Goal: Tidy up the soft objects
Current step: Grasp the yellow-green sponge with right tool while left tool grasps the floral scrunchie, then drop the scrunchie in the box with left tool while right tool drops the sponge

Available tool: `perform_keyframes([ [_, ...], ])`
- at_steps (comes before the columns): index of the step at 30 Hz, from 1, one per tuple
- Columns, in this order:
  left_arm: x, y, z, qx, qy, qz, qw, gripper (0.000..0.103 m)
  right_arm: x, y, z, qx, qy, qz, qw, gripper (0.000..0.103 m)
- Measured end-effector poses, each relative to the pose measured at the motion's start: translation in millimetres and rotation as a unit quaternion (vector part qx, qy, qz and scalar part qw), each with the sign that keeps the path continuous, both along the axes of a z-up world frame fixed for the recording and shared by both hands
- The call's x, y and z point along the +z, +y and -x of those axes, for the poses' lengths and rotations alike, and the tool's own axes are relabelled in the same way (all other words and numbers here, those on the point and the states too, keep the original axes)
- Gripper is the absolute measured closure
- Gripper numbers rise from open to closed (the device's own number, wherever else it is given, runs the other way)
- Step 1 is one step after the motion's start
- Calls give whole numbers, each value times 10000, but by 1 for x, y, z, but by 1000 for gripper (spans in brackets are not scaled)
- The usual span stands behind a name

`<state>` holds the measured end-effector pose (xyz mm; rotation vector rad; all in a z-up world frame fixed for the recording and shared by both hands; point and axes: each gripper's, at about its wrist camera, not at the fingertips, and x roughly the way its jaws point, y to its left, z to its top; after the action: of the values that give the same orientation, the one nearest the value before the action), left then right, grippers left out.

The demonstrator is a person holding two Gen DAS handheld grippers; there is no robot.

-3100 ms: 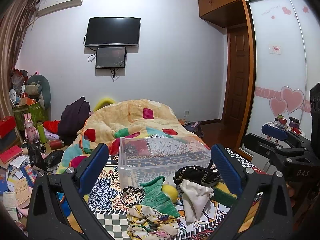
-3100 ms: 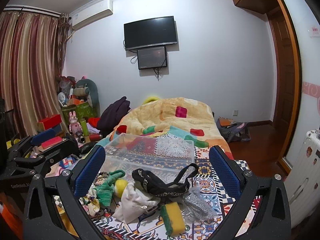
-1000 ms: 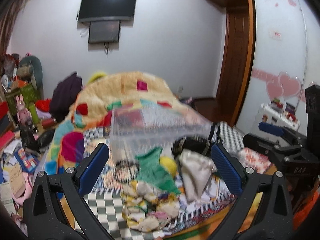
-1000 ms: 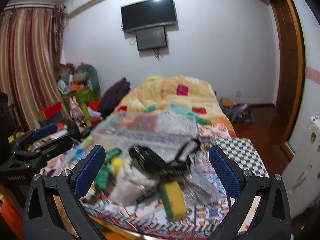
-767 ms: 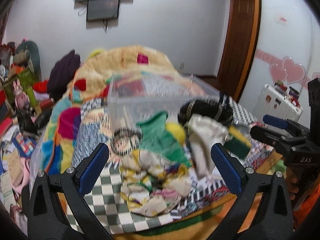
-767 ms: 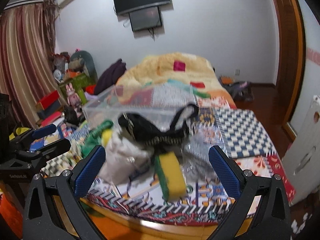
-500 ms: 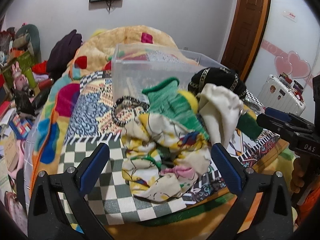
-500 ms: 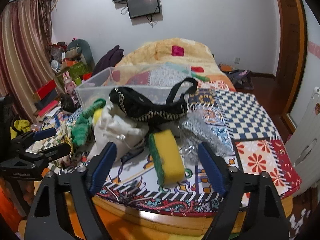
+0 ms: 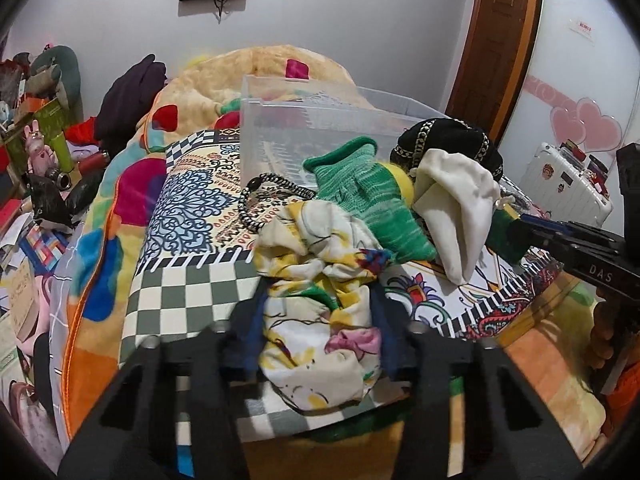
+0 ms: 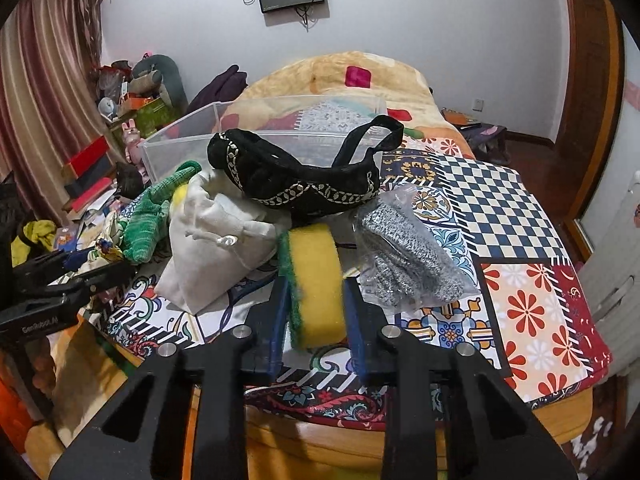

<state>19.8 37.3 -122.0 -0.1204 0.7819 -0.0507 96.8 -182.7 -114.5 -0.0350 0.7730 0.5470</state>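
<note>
A pile of soft things lies on the patterned bed cover in front of a clear plastic bin (image 9: 320, 128). My left gripper (image 9: 318, 312) is shut on a crumpled yellow and white printed cloth (image 9: 316, 300) at the near edge of the pile. My right gripper (image 10: 316, 292) is shut on a yellow sponge with a green scrub side (image 10: 316, 280). Behind lie a green knit sock (image 9: 360, 196), a cream drawstring pouch (image 10: 212, 236), a black pouch with gold trim (image 10: 296, 176) and a grey knit item in a clear bag (image 10: 404, 264).
A black and white braided ring (image 9: 260, 196) lies beside the bin. A rumpled yellow quilt (image 9: 260, 76) covers the far bed. Clutter fills the floor at left (image 9: 36, 184). A white suitcase (image 9: 568, 184) stands at right. The bed's wooden edge (image 10: 352, 428) is just below my grippers.
Both grippers have moved down and forward to the pile and closed. The left has taken hold of the printed cloth, the right of the sponge.
</note>
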Motion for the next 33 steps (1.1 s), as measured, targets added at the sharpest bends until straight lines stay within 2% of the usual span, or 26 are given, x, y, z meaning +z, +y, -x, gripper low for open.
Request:
perform_keyframes([
  [2, 2, 3, 3, 3, -1, 53, 10000, 70, 2, 0, 1, -3, -52, -11, 10000, 80],
  [10, 32, 13, 18, 99, -529, 6, 9986, 71, 23, -10, 11, -50, -406, -208, 9989, 81],
  [16, 60, 13, 13, 115, -852, -175, 9961, 71, 53, -18, 17, -131, -836, -377, 9957, 81],
  [24, 97, 12, -15, 131, -1286, -149, 9915, 71, 83, -11, 9, -132, -1354, -424, 9898, 81],
  [33, 114, 13, -59, 132, -1364, -177, 9904, 71, 96, 18, -21, -76, -1668, -352, 9853, 81],
])
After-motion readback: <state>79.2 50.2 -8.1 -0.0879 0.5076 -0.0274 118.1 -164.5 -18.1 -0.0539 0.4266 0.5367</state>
